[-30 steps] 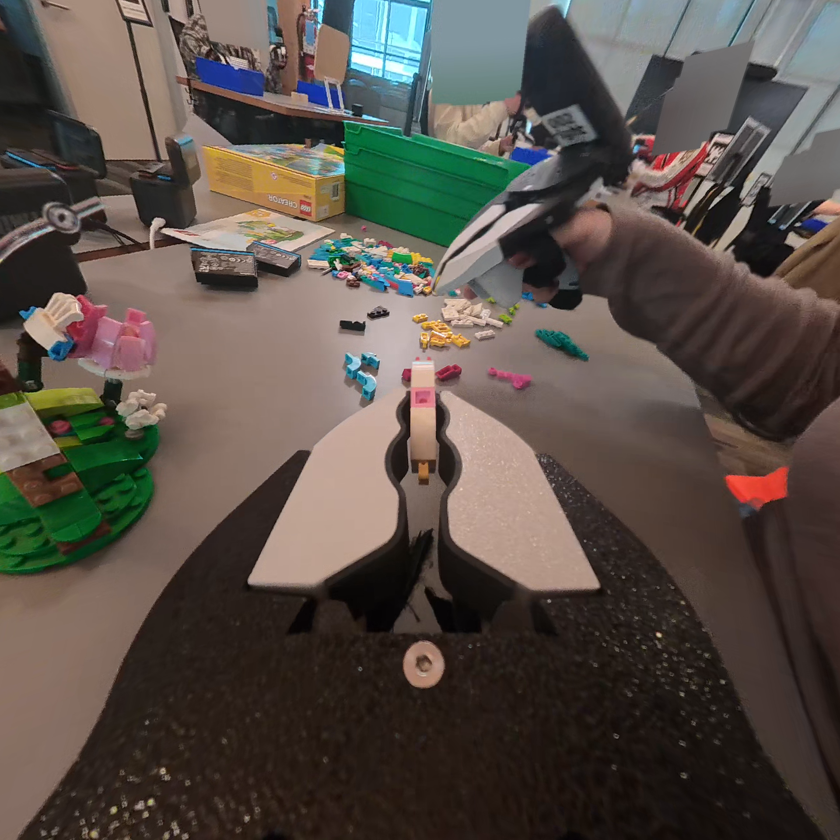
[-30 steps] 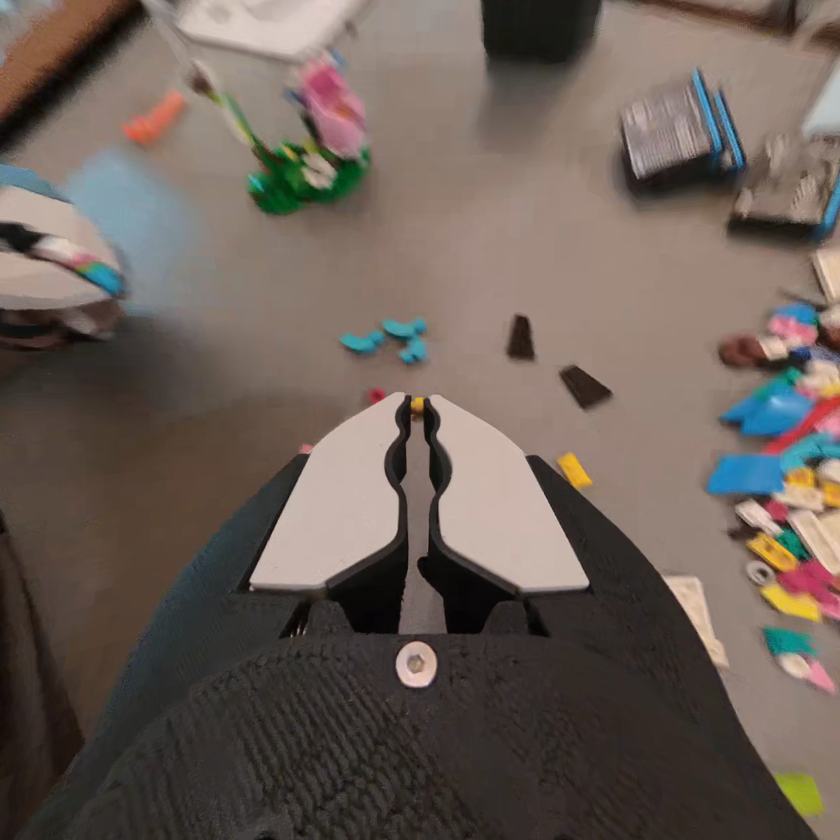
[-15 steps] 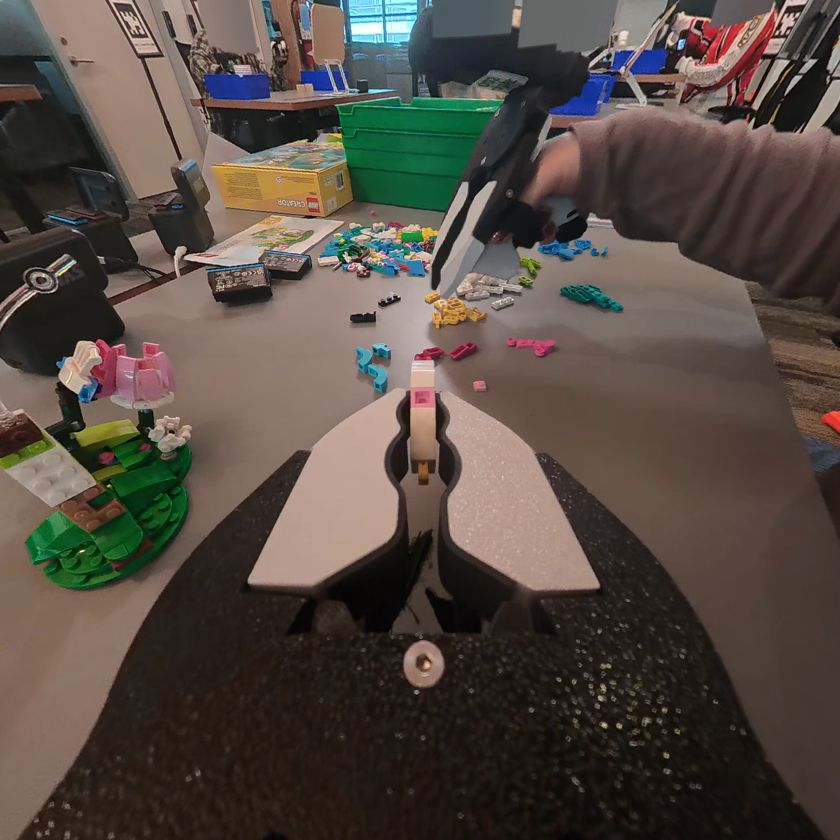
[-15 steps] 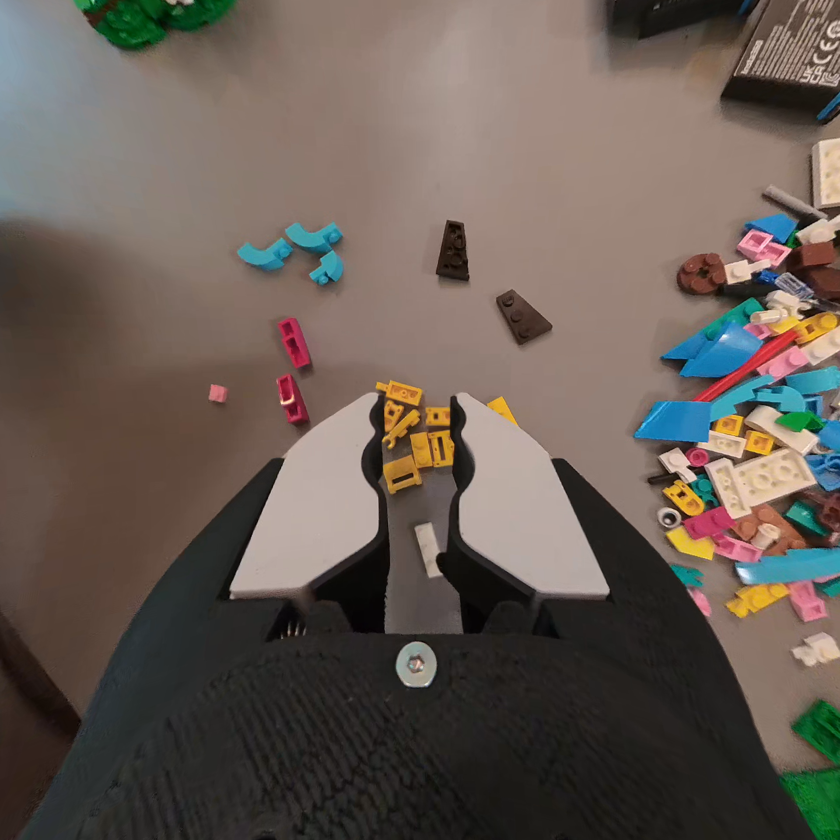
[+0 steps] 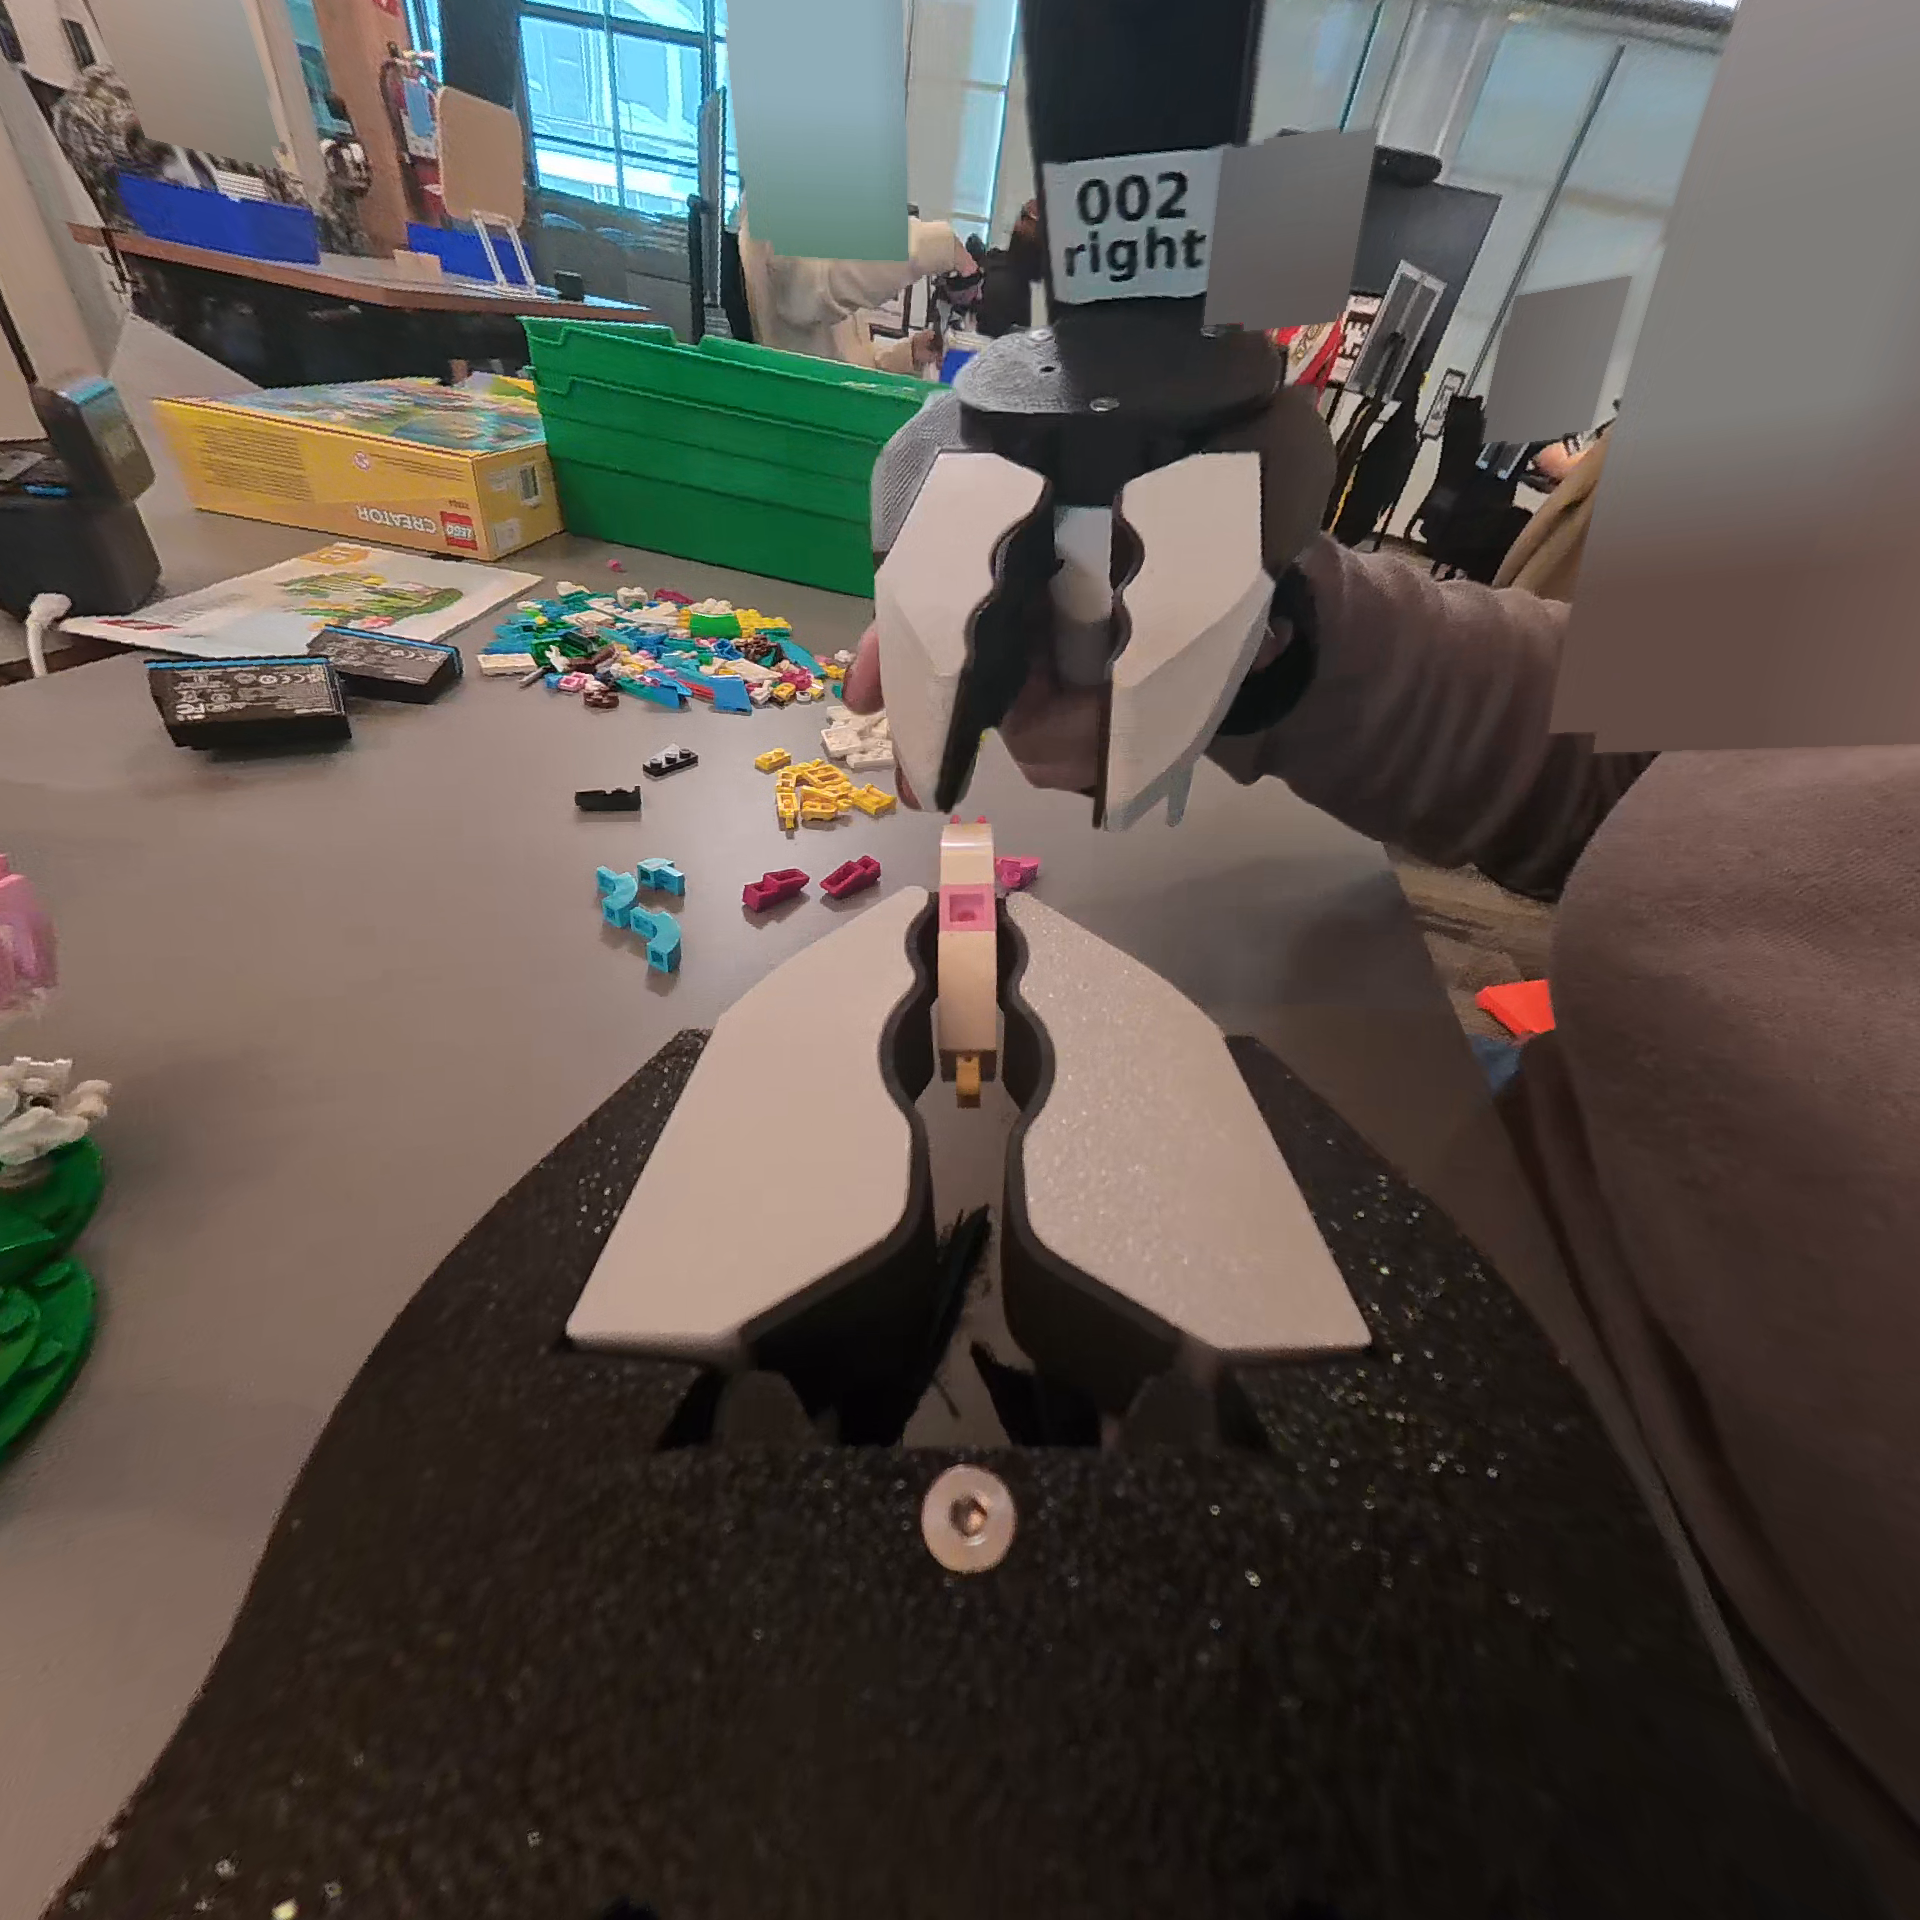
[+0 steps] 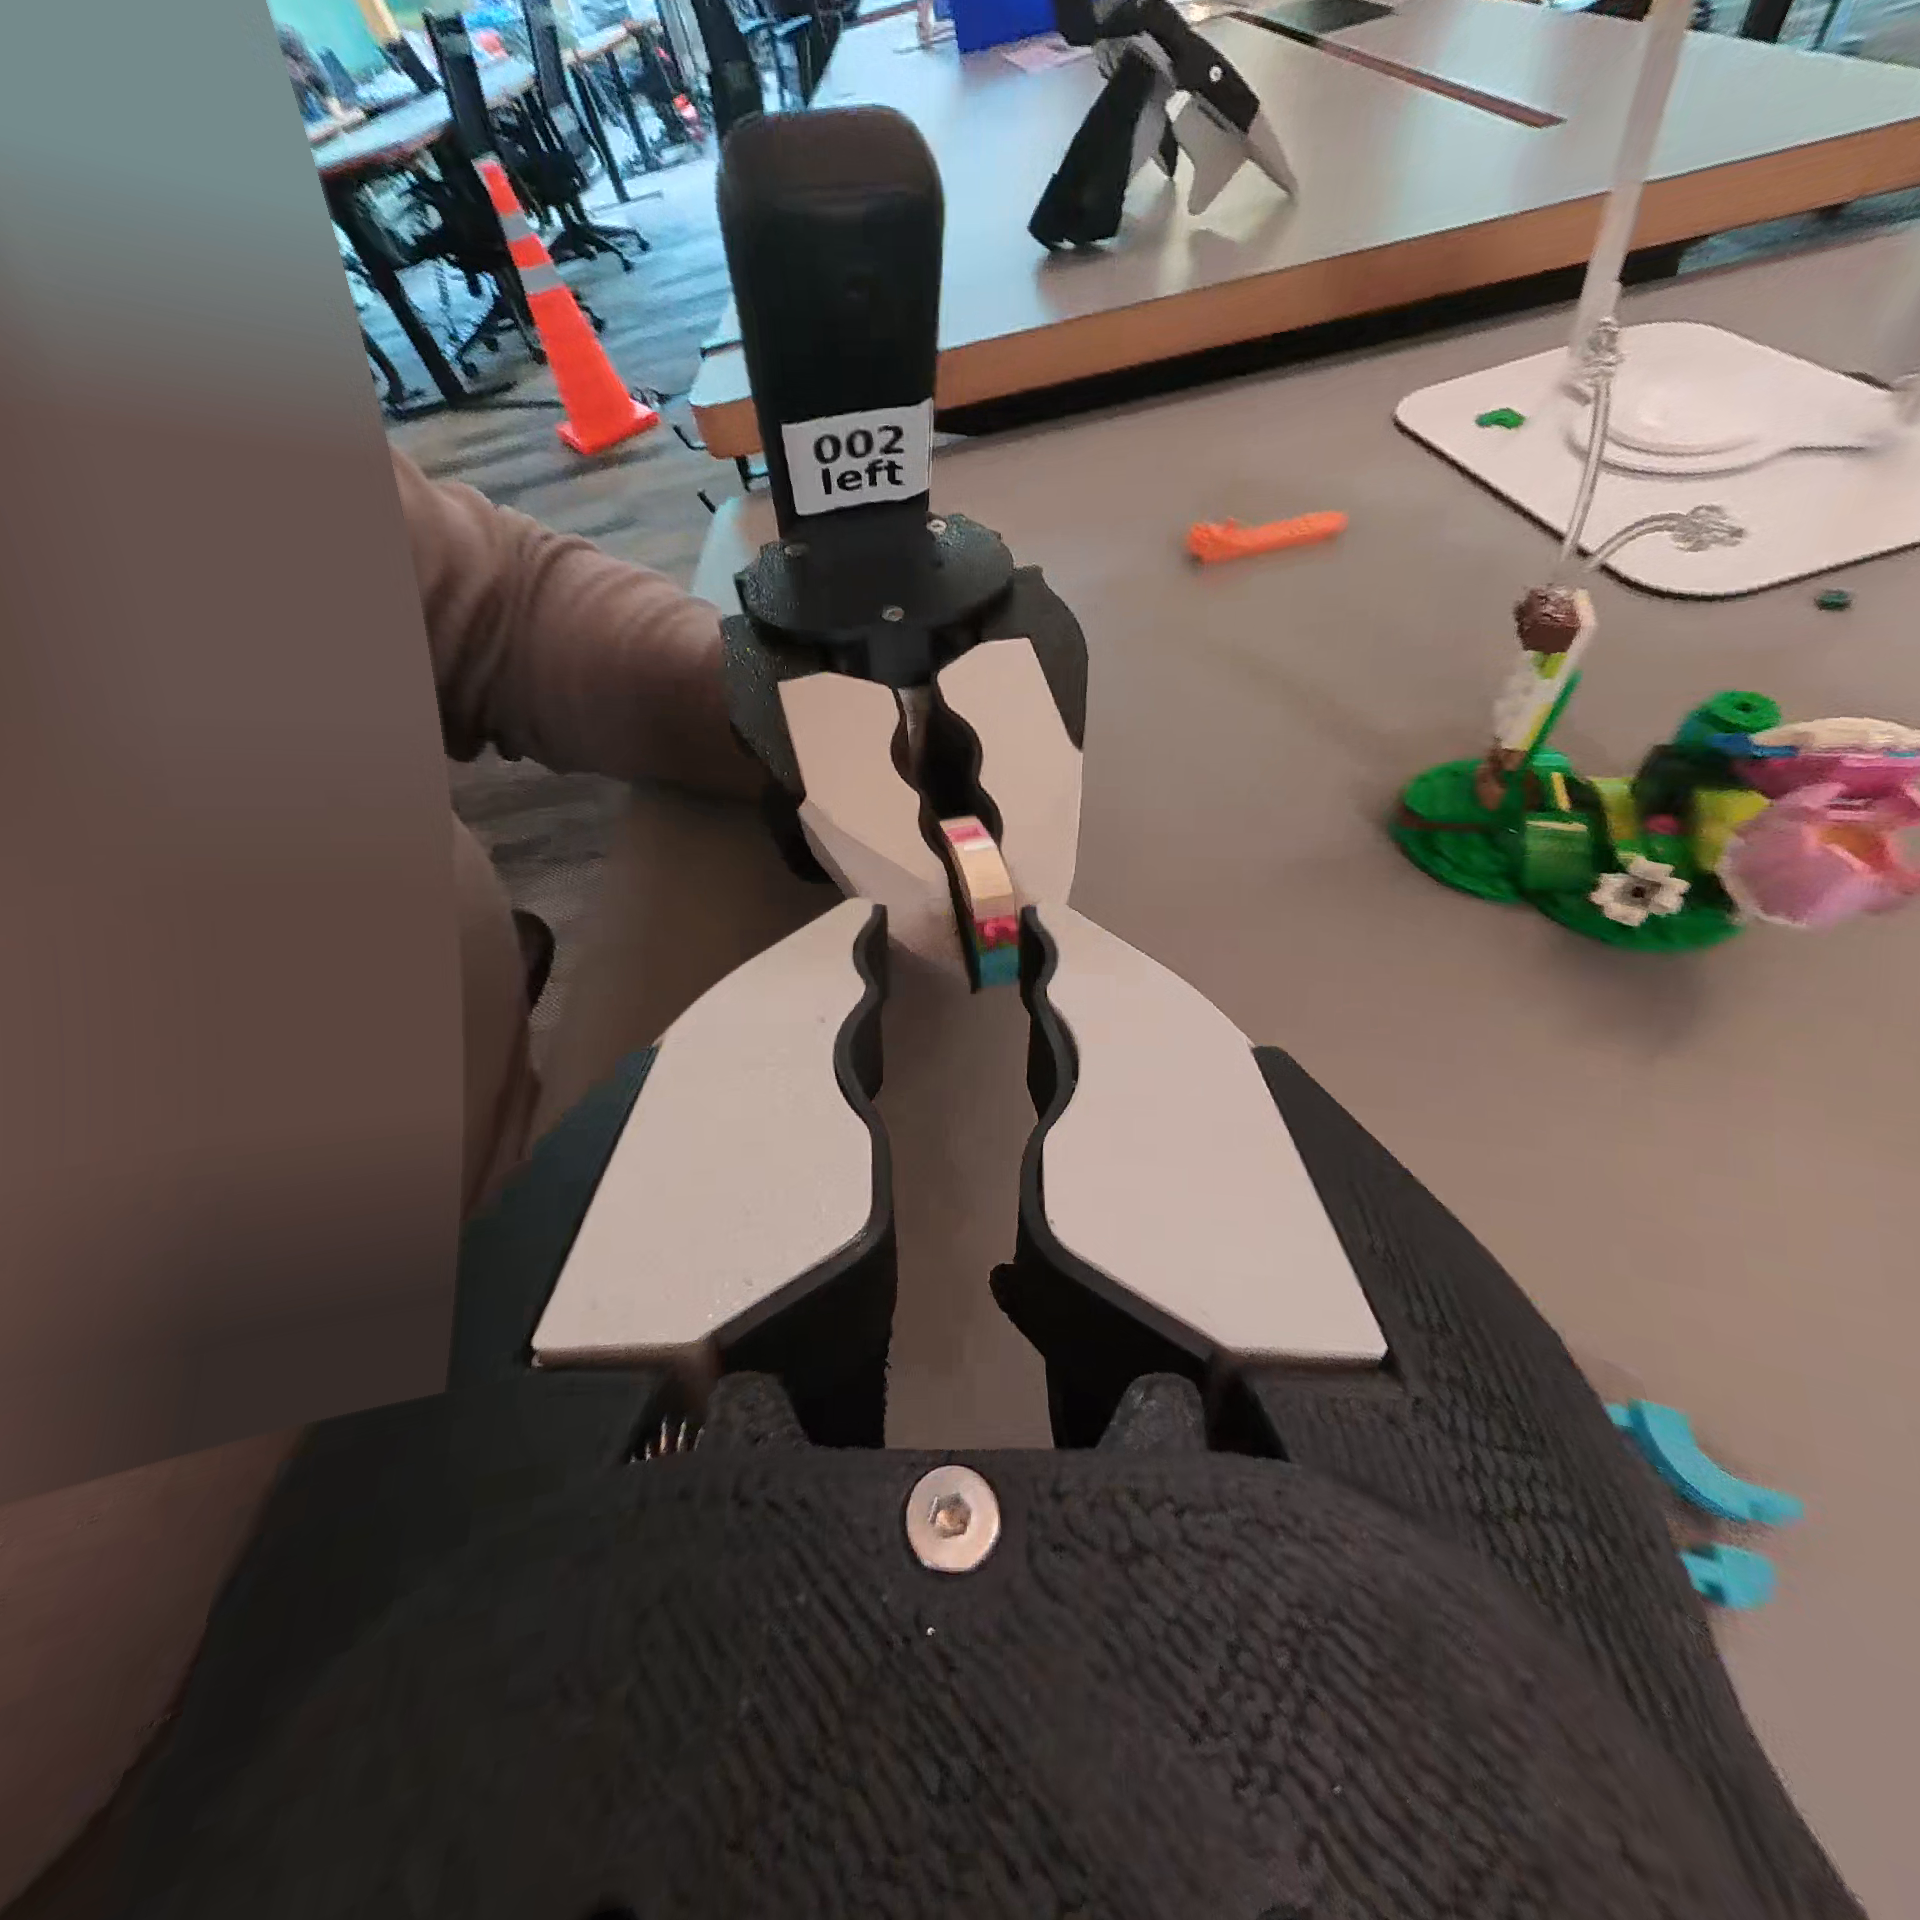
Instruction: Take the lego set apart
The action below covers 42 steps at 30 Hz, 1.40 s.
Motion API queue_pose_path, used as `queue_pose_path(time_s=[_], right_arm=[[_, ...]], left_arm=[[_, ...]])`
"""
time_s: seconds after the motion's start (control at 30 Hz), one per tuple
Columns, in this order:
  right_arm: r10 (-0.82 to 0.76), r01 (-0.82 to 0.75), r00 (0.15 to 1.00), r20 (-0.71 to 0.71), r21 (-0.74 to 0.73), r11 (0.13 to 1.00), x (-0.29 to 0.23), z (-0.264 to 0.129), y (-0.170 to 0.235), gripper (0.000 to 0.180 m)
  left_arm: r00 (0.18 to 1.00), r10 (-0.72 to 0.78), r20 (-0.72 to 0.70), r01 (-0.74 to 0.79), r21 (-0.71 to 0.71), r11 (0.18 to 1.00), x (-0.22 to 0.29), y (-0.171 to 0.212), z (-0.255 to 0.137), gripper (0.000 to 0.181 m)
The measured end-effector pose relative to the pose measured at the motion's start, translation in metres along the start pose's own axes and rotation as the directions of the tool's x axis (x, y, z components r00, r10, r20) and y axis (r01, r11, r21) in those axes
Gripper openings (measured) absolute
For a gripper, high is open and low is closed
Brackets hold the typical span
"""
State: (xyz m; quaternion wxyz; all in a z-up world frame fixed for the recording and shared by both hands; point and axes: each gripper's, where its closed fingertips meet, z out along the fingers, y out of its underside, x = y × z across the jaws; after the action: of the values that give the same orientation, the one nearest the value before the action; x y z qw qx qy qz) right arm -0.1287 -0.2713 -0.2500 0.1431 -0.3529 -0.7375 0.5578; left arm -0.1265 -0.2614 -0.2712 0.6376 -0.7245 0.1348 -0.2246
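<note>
My left gripper (image 5: 961, 904) is shut on a small lego piece (image 5: 966, 966) made of a white arch, a pink brick and a yellow part, and holds it above the grey table (image 5: 312, 987). My right gripper (image 5: 1029, 810) faces it, open. In the right wrist view the piece's pink and blue end (image 6: 992, 940) lies between my right gripper's (image 6: 954, 920) tips, close to the right finger, with a clear gap on the left. The left gripper (image 6: 966, 914) shows there too. The rest of the set, a green base with a pink flower (image 6: 1558, 862), stands to the side.
Loose bricks lie on the table: a mixed pile (image 5: 665, 655), yellow ones (image 5: 826, 795), teal ones (image 5: 639, 914), magenta ones (image 5: 810, 883). Behind are green bins (image 5: 717, 457), a yellow box (image 5: 353, 468), a booklet (image 5: 301, 603) and black packs (image 5: 249, 701). An orange tool (image 6: 1262, 535) lies near a white stand base (image 6: 1662, 447). Only a small space, under 4 cm, lies between the two pairs of fingers.
My right gripper was shut, opened above the yellow bricks, then swung round to face the left gripper's piece. The left gripper kept its hold throughout.
</note>
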Motion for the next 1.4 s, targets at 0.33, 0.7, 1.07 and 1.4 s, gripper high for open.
queue_pose_path(time_s=[0.33,0.7,1.07,1.4], right_arm=[[0.071,-0.071,0.997,0.007,0.036,0.997,0.006,0.009,0.005,0.007],[0.308,-0.310,0.950,0.049,0.254,0.916,0.022,0.000,-0.002,0.008],[-0.001,0.004,1.000,0.020,-0.167,0.986,0.005,0.016,0.027,0.008],[0.335,-0.344,0.939,0.078,0.243,0.907,0.020,0.009,-0.008,0.007]], left_arm=[[0.997,-0.073,-0.028,0.072,-0.018,0.997,0.004,0.003,0.004,0.027],[0.935,-0.333,-0.122,0.337,0.006,0.942,-0.005,-0.002,-0.001,0.007],[0.994,-0.088,-0.071,0.068,-0.246,0.967,0.006,0.028,0.001,0.008],[0.975,-0.217,-0.041,0.218,0.007,0.976,-0.008,-0.003,-0.003,0.014]])
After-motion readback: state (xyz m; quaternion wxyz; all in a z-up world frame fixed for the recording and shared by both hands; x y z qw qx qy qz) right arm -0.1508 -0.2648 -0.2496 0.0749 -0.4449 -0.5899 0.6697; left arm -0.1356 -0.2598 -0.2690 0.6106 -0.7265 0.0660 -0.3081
